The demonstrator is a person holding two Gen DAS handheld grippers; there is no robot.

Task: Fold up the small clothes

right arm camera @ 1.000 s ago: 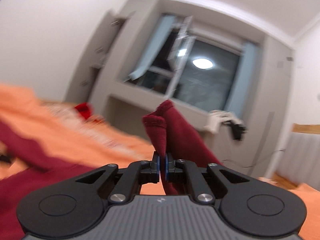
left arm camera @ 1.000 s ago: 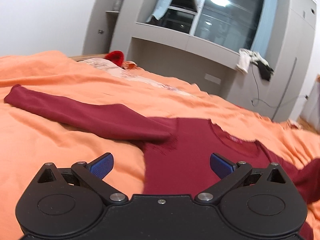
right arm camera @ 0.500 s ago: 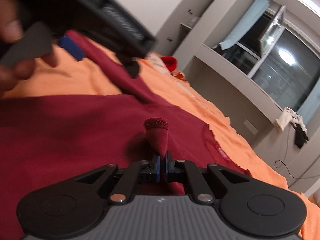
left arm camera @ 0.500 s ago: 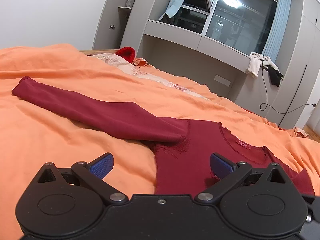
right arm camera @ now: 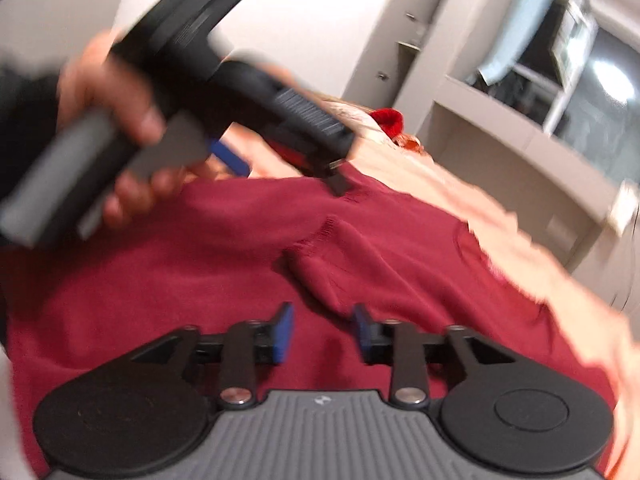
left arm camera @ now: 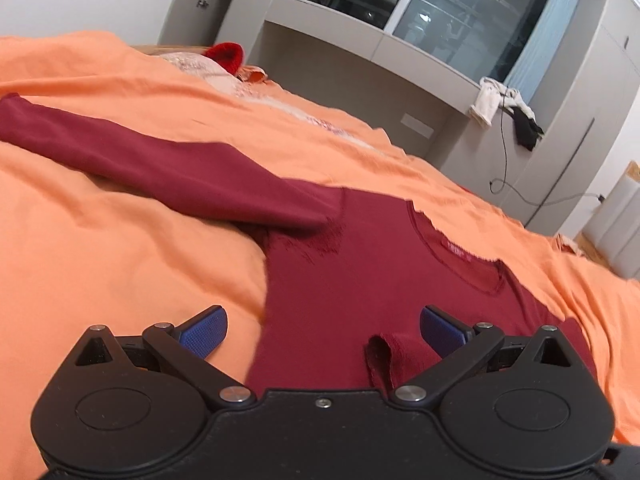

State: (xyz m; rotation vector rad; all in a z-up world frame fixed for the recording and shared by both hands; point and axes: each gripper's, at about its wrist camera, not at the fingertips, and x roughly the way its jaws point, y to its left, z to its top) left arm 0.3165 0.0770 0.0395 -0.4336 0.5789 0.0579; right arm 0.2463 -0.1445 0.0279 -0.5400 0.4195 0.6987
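Orange bed (left arm camera: 120, 264) — one maroon shirt (left arm camera: 360, 272)

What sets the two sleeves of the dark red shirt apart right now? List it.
1. The left sleeve lies stretched out over the orange bedspread; the right sleeve is folded onto the shirt's body.
2. The left sleeve lies flat and smooth; the right sleeve's cuff stands bunched and rumpled.

Both are the same dark red knit, and neither is gripped: both grippers' jaws stand open.
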